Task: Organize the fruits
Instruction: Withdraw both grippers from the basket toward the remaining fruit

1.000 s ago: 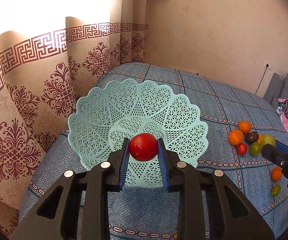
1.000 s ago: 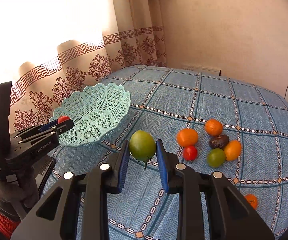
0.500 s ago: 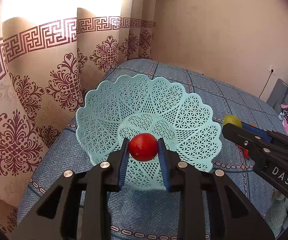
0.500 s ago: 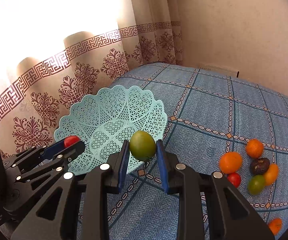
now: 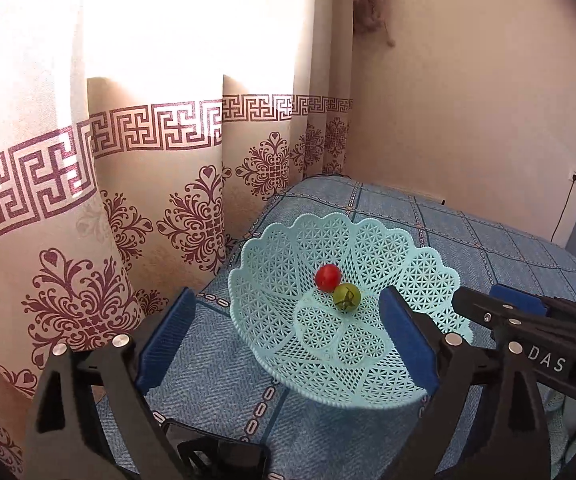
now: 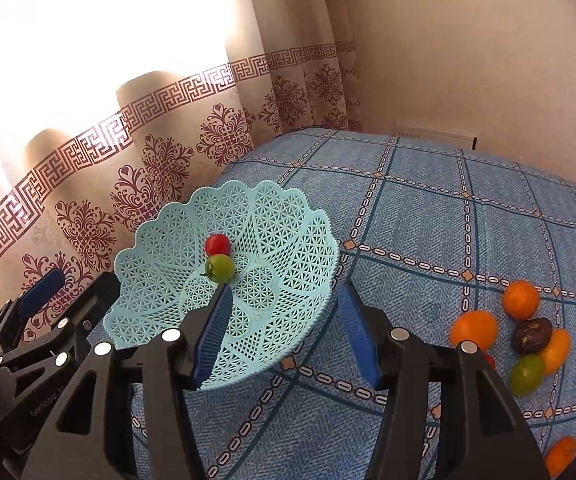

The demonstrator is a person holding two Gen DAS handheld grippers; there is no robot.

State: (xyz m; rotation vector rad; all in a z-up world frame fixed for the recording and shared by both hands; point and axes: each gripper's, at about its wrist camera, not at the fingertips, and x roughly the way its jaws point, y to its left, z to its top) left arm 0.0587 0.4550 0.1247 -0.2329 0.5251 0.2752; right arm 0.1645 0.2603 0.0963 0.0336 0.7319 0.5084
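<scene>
A pale turquoise lattice basket [image 5: 415, 280] [image 6: 288, 216] stands on the blue checked bedspread. Inside it a red tomato [image 5: 327, 277] [image 6: 217, 244] and a green tomato [image 5: 346, 298] [image 6: 220, 267] lie touching each other. My left gripper [image 5: 288, 340] is open above the basket's near side, nothing between its blue pads. My right gripper [image 6: 284, 328] is open too, over the basket's right rim. It shows in the left wrist view as a black arm [image 5: 527, 320] at the right. More fruit lies on the bed to the right: oranges [image 6: 473, 329], a green tomato [image 6: 527, 374] and a dark avocado [image 6: 531, 330].
A patterned curtain [image 5: 108, 220] hangs close behind and left of the basket, at the bed's edge. A beige wall [image 6: 467, 60] runs along the far side. One more orange fruit [image 6: 561, 454] lies near the right front. Bare bedspread [image 6: 447, 208] stretches beyond the basket.
Both grippers opened and pulled back. The red tomato left the left gripper and the green tomato left the right gripper; both now lie in the basket.
</scene>
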